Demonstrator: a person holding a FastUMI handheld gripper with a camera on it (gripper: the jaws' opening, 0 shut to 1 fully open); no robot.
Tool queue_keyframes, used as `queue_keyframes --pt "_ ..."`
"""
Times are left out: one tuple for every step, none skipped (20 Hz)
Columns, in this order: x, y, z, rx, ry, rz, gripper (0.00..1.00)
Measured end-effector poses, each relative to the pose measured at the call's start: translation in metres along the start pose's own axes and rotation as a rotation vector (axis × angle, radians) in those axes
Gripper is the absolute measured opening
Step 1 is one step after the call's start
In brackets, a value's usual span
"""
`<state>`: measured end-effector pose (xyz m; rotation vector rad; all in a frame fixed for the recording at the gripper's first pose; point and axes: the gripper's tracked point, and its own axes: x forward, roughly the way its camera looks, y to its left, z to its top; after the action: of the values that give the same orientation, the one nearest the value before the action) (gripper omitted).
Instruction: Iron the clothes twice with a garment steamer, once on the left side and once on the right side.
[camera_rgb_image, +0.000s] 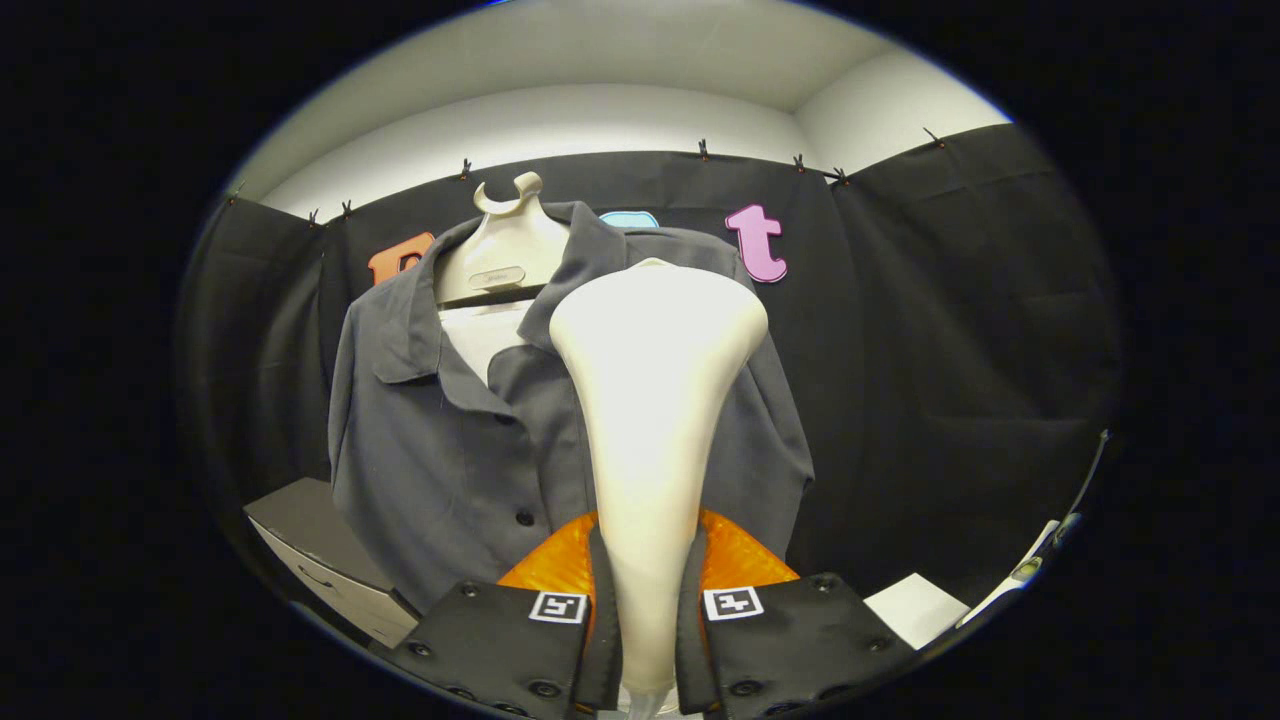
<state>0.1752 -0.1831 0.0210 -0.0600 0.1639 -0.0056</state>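
Gripping the steamer (650, 420) hard, my gripper (648, 640) has both fingers clamped on its narrow handle, with the wide head rising just ahead of them and held up before the shirt (450, 440). The shirt hangs on a pale hanger (510, 250), collar open, buttons running down the placket, and the head sits over its middle and the side right of the buttons. I read this as a pass in hand on that side, though I can't say which of the two passes it is. Next I'd want a steady stroke along the cloth, face kept close. Hard to make out: the steaming face points away from me, so contact with the cloth is a guess. The head hides much of the shirt, and a box (320, 560) beside the hem is cut off.
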Motion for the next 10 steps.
queue_keyframes --pt "0.006 0.000 0.004 0.000 -0.001 0.004 0.29" --pt "0.013 0.000 0.007 0.001 0.000 0.006 0.29" --pt "0.020 0.000 0.007 0.000 0.002 0.007 0.29" --pt "0.026 0.000 0.006 -0.004 0.008 0.009 0.29" --pt "0.031 0.001 0.002 -0.006 0.014 0.011 0.29" --pt "0.036 0.001 -0.002 -0.005 0.023 0.013 0.29" --pt "0.037 0.000 -0.009 -0.002 0.033 0.014 0.29" --pt "0.040 -0.001 -0.014 0.001 0.041 0.016 0.29" --pt "0.040 -0.002 -0.017 0.005 0.043 0.019 0.29" --pt "0.040 -0.003 -0.020 0.007 0.047 0.020 0.29"
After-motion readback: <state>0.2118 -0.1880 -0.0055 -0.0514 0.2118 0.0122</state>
